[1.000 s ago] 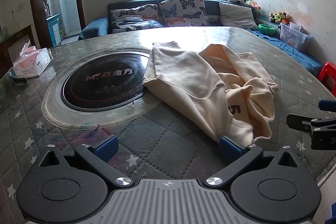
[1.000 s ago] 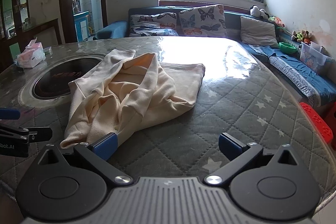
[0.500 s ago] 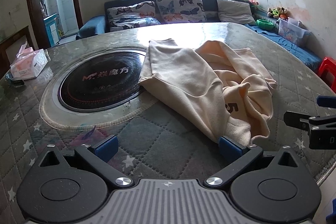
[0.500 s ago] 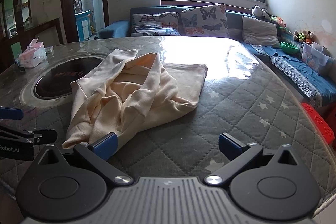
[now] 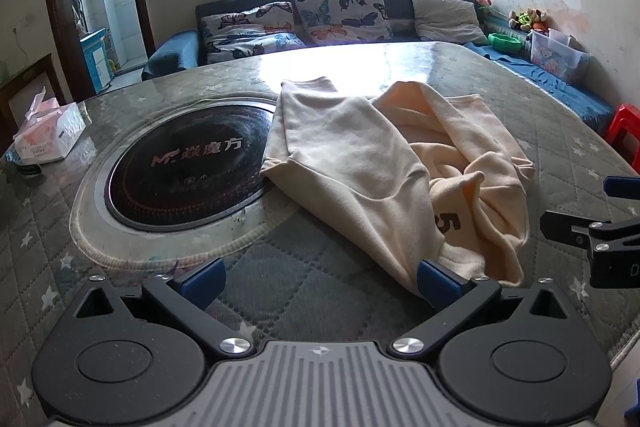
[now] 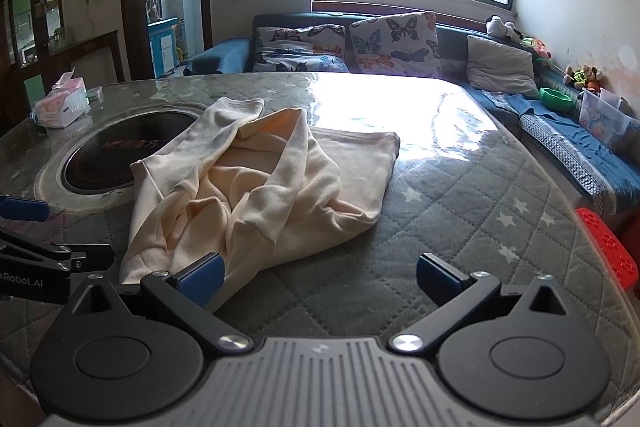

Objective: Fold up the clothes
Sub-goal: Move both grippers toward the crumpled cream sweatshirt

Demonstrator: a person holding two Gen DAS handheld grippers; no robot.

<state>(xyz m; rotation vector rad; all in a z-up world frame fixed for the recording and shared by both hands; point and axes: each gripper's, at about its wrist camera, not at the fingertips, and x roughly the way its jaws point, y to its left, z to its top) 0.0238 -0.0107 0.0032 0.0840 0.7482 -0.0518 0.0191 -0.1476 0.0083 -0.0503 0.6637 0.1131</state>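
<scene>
Cream-coloured garment point(image 5: 360, 163) lies crumpled on the worktop point(image 5: 304, 291), a round surface under a grey quilted cover with white stars and a clear sheet on top. One end of the garment overlaps the rim of the black induction plate point(image 5: 184, 171) set into the worktop; the rest is heaped toward the near edge, folds bunched over one another, a dark printed "5" showing on one fold. Left hand-held gripper point(image 5: 320, 277) sits low at the near edge, jaws spread wide and holding nothing; its right blue pad point(image 5: 438, 281) is just beside, perhaps touching, the nearest hem of the garment (contact cannot be confirmed from this angle). Right hand-held gripper point(image 6: 320, 277) is likewise spread wide and empty, level with the other at the near edge; its left blue pad point(image 6: 200, 277) stands in front of the garment's near hem, whether touching cannot be told, while its right pad stands over bare cover. Each hand-held gripper shows at the edge of the other's view. Tissue box point(image 5: 50, 135) stands on the far left of the worktop, well apart from the garment. Sofa point(image 6: 344, 43) with butterfly cushions runs beneath the window behind.
</scene>
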